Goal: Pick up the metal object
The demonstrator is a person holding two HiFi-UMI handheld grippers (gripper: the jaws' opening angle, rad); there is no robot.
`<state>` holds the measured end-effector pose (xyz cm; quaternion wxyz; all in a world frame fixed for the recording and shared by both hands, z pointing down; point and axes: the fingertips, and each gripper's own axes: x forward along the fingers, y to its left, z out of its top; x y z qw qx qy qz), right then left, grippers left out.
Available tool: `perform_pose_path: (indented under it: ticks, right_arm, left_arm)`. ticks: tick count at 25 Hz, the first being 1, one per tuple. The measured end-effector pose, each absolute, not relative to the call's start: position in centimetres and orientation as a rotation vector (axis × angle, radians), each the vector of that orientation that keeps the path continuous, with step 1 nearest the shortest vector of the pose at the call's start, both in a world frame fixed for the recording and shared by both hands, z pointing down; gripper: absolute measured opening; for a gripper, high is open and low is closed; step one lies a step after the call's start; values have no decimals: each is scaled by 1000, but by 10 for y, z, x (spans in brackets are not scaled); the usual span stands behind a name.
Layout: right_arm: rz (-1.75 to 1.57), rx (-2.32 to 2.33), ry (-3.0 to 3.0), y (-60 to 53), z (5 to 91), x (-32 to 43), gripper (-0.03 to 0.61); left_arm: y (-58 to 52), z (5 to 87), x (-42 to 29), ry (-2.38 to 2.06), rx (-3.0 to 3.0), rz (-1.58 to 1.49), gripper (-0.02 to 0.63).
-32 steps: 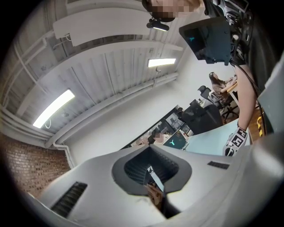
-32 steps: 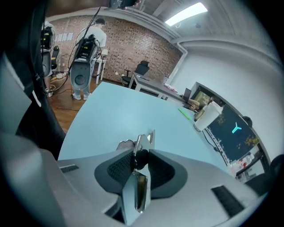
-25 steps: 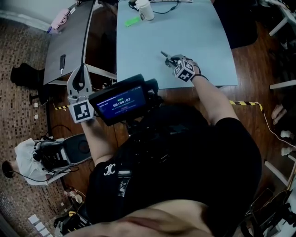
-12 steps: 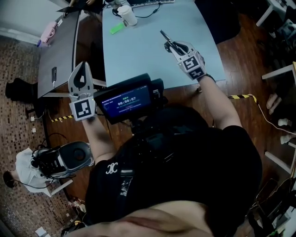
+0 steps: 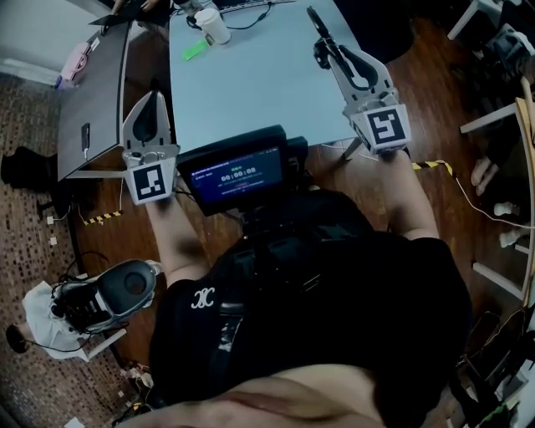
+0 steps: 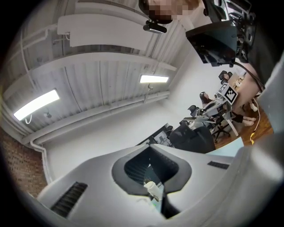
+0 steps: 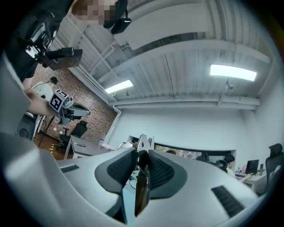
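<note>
Clamped narrowly in right gripper [image 5: 332, 55] — metal tool [image 5: 315, 20], up off the pale table [image 5: 251, 92], tip poking past the pads. Left gripper [image 5: 152, 99] pressed together, empty — by table's near edge.

I hold the metal object [image 7: 141, 186] clamped between the jaws of my right gripper [image 7: 141, 156], up in the air over the pale blue table [image 5: 251, 84]. It is a thin, flat tool. In the right gripper view it stands almost upright on its edge. A bright silver pointed end rises above the pads, and a long dark part hangs down below them. In the head view it shows as a dark narrow bar [image 5: 318, 25] that sticks out past the jaw tips, over the far right part of the table. Its exact kind I cannot tell.
</note>
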<state>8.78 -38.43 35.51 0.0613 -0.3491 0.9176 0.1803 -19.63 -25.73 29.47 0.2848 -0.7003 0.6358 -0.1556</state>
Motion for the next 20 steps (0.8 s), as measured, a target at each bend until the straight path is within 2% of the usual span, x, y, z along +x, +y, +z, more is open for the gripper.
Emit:
perform_pose_path:
  ticks: [6,8,11,13,15,20]
  right_arm:
    - [666,-1030,2720,-411,314,20,63]
    - [670,-1060,2727,-418,301,49,63]
    - [624,-1150,2732,-465,316,170,63]
    - [587,-1187,2704,-484,330,221,63]
    - [588,-1194,2672,-458,334,226,63]
    - [593,-1198,2683,-328,324,187,61]
  left_arm:
    - [-309,276,-271,1679,-1823,-343,6]
    - [-327,272,-246,1667,-1850,-328,6]
    - [-390,292,-133,1634,-1933,-355,6]
    - [-411,311,-85,1633,-1971,-372,6]
    - [-388,325,-82,1637,-1989,-376,6]
    - [-276,331,-127,1667,-2017,-357,6]
